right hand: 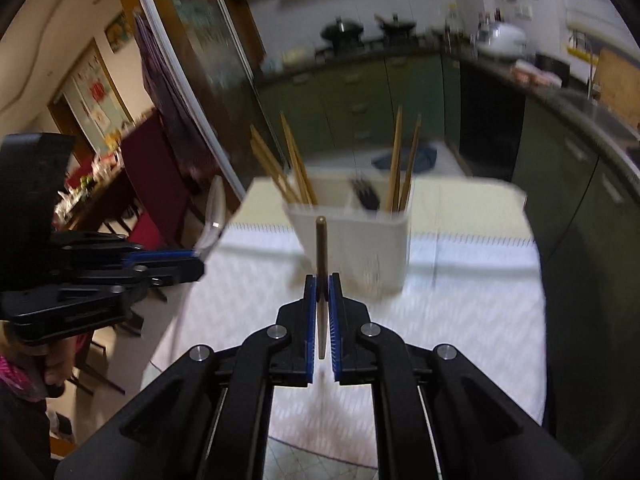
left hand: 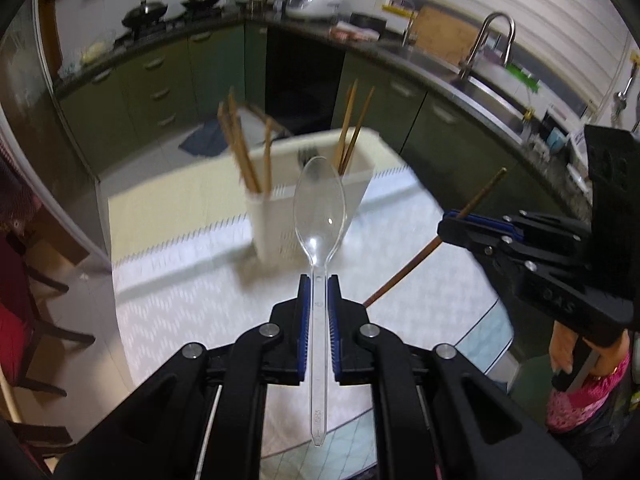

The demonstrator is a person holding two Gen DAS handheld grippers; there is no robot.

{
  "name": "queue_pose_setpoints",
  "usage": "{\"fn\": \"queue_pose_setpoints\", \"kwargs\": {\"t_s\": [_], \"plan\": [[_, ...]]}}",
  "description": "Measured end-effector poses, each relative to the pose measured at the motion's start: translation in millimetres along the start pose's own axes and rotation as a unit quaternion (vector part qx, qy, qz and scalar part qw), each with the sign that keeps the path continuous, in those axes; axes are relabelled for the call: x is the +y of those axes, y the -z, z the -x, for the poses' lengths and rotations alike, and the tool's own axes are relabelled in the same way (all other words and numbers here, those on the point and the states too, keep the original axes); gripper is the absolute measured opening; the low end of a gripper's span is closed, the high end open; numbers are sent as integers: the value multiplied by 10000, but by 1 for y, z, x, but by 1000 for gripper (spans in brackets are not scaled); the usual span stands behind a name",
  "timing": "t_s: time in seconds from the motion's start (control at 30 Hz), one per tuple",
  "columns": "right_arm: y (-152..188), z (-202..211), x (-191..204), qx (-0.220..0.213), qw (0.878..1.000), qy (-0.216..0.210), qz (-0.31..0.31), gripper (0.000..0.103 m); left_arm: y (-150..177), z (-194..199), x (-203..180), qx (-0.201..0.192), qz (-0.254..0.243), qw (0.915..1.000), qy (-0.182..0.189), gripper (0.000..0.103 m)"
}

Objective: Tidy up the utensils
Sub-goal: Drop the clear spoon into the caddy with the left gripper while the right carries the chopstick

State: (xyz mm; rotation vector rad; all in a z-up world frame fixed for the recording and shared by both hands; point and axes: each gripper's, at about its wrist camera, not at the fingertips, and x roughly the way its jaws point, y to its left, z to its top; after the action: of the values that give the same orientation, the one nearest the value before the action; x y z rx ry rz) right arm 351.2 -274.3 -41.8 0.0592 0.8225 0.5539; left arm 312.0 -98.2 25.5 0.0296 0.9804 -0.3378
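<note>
Left wrist view: clear plastic spoon [left hand: 319, 208], bowl forward, clamped by its handle in the left gripper [left hand: 319, 280]. Right gripper [right hand: 322, 278] pinches a brown wooden chopstick [right hand: 321, 248]. White slotted utensil holder [left hand: 312, 216] stands ahead on the patterned tablecloth [left hand: 180, 304].

Spoon [left hand: 319, 200] clear, colourless plastic. Left gripper [left hand: 319, 284] black, blue pads [left hand: 305, 320]; right gripper [right hand: 322, 282] the same. Chopstick [right hand: 321, 248] in right gripper dark brown. Holder [left hand: 280, 216] white; chopsticks in it [left hand: 244, 152] light tan. Bench [left hand: 192, 300] cloth white with fine pale fleck pattern, a zigzag-edged cream band. Cabinets [left hand: 160, 80] dull green.
</note>
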Motion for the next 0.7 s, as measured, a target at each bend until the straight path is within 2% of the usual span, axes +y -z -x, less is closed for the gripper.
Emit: {"fn": "queue_pose_setpoints", "kwargs": {"t_s": [0.23, 0.33, 0.5, 0.7], "plan": [[-44, 60, 8, -676, 9976, 57, 149, 7, -55, 29, -13, -1044, 20, 9945, 114, 9], [-62, 71, 8, -866, 9961, 105, 136, 7, -71, 24, -12, -1483, 86, 9888, 129, 9], [-86, 83, 7, -1107, 9935, 237, 116, 7, -90, -2, -2, -1849, 267, 9823, 113, 9], [-113, 97, 7, -1505, 9878, 374, 136, 7, -107, -13, 12, -2591, 328, 9651, -188, 9]]}}
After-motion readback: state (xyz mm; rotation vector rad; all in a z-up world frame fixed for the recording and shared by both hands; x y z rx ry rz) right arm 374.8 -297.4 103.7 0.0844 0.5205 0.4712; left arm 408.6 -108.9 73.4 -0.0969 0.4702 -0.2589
